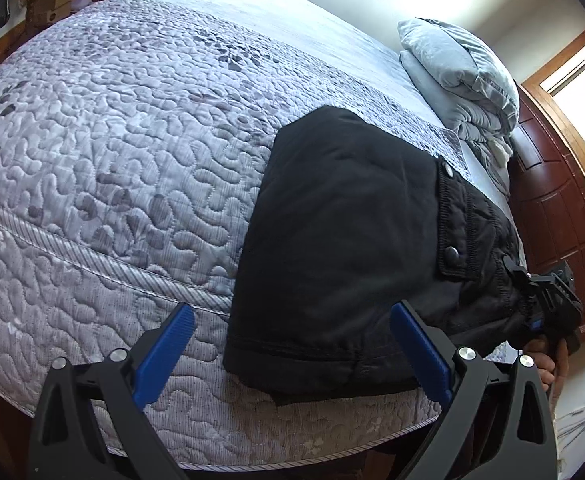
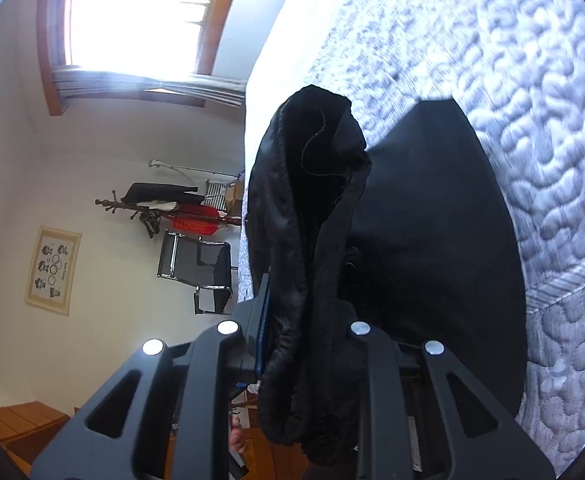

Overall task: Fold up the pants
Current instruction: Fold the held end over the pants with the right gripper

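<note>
Right wrist view: pants (image 2: 292,216) bunched inside the clamping right hand-held gripper (image 2: 306,320).

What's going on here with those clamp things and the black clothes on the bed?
A person is folding black pants on a quilted bedspread, using a hand-held claw in each hand. The right claw is shut on a bunched part of the pants at the waist end. The left claw is open, holding nothing, near the folded edge at the bed's side.

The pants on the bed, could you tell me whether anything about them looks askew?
Yes: the black pants lie flat except the waistband end, bunched in the right gripper past the bed's edge.
</note>
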The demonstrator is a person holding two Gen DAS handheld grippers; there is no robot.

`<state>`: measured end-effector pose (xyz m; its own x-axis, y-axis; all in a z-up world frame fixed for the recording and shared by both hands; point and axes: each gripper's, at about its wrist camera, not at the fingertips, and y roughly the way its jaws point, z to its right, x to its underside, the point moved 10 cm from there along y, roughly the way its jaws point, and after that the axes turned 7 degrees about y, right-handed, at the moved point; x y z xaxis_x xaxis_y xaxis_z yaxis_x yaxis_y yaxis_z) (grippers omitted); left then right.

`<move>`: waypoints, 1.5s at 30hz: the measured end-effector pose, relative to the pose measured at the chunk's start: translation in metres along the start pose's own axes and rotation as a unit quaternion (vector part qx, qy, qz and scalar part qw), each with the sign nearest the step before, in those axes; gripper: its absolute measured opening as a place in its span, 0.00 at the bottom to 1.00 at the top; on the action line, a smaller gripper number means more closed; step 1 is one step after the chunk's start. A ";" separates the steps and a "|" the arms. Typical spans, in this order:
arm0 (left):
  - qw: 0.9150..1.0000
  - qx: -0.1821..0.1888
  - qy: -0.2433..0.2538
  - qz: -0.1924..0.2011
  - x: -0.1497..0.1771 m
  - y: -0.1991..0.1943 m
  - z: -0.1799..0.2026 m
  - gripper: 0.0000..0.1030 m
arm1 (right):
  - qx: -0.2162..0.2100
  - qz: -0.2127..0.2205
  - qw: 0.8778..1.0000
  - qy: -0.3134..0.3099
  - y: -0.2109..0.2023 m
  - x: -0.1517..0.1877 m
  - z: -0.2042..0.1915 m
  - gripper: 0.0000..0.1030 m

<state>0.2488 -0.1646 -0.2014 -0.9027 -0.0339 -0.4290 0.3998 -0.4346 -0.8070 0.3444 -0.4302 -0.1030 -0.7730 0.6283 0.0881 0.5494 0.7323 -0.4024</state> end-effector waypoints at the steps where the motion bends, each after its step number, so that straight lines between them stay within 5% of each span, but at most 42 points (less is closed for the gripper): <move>1: 1.000 -0.001 0.001 -0.001 0.000 0.001 0.001 0.96 | 0.001 -0.002 1.000 -0.001 0.003 0.001 0.001 0.19; 23: 1.000 -0.006 0.016 -0.012 0.004 0.002 0.012 0.96 | 0.018 0.007 0.999 0.050 -0.001 -0.018 0.062 0.19; 26: 1.000 -0.006 0.009 -0.011 0.004 0.002 0.010 0.96 | 0.015 0.005 0.999 0.047 -0.003 -0.017 0.064 0.31; 28: 1.000 -0.006 0.007 -0.011 0.005 0.002 0.010 0.96 | 0.001 0.003 0.999 0.047 -0.007 -0.017 0.062 0.57; 30: 1.000 -0.007 0.009 -0.012 0.006 0.001 0.010 0.96 | -0.018 -0.001 0.999 0.047 -0.016 -0.016 0.063 0.68; 45: 1.000 0.000 0.007 -0.018 0.018 0.001 0.017 0.96 | -0.012 0.002 0.999 0.050 -0.055 0.028 0.083 0.64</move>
<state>0.2303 -0.1813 -0.2026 -0.9145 -0.0058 -0.4044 0.3663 -0.4359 -0.8221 0.2664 -0.4748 -0.1543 -0.7351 0.6542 0.1780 0.5613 0.7345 -0.3813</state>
